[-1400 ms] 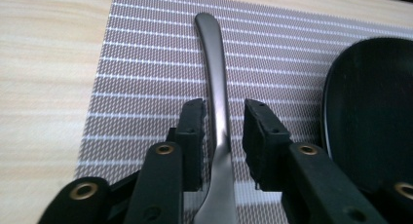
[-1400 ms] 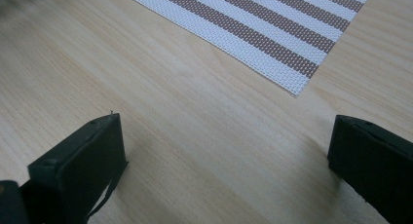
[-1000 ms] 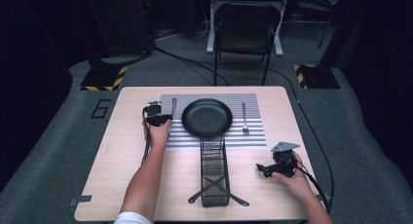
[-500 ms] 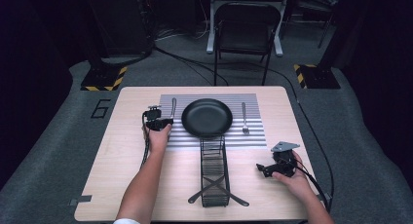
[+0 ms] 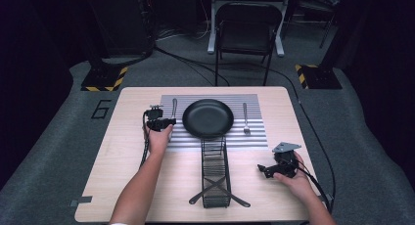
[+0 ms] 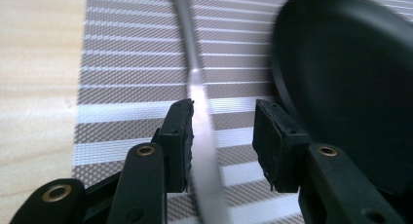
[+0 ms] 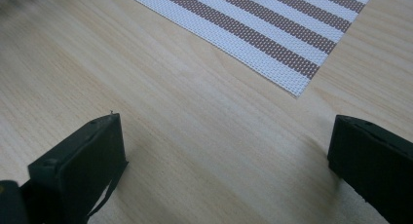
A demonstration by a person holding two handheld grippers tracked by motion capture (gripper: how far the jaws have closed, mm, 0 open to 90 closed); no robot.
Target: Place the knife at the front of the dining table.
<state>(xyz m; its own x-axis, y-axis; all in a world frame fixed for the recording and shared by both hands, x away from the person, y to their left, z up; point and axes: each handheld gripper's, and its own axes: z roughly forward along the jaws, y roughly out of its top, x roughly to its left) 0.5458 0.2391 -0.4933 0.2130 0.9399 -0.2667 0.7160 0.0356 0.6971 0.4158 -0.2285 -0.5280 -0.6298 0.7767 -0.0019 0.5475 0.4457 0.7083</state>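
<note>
The knife point(image 6: 199, 112) lies on the striped placemat point(image 5: 254, 137), its handle running between the two pads of the left tongs point(image 6: 221, 141) and its blade curving away ahead of them. In the left gripper view the handle sits against the left pad while a clear gap separates it from the right pad, so these tongs stand spread around the knife and do not pinch it; their jaws have just been opening. Just to the right of those tongs, the black plate point(image 6: 350, 87) rests on the same mat, near the knife but apart from it.

From the high view, the left tongs point(image 5: 164, 121) sit at the mat's left edge, with the knife point(image 5: 174, 107) reaching out beyond them and the plate point(image 5: 208, 118) beside them. A fork point(image 5: 245, 119) lies past the plate, on the mat's far side from these tongs. A black wire rack point(image 5: 215, 172) stands on the desk point(image 5: 117, 166) between the two hands.

The right tongs point(image 5: 264, 169) rest low over bare desk, well apart from the knife, pointing toward the rack. In the right gripper view their pads point(image 7: 83, 160) stand wide apart, nothing between them, with a corner of the placemat point(image 7: 272, 34) ahead.
</note>
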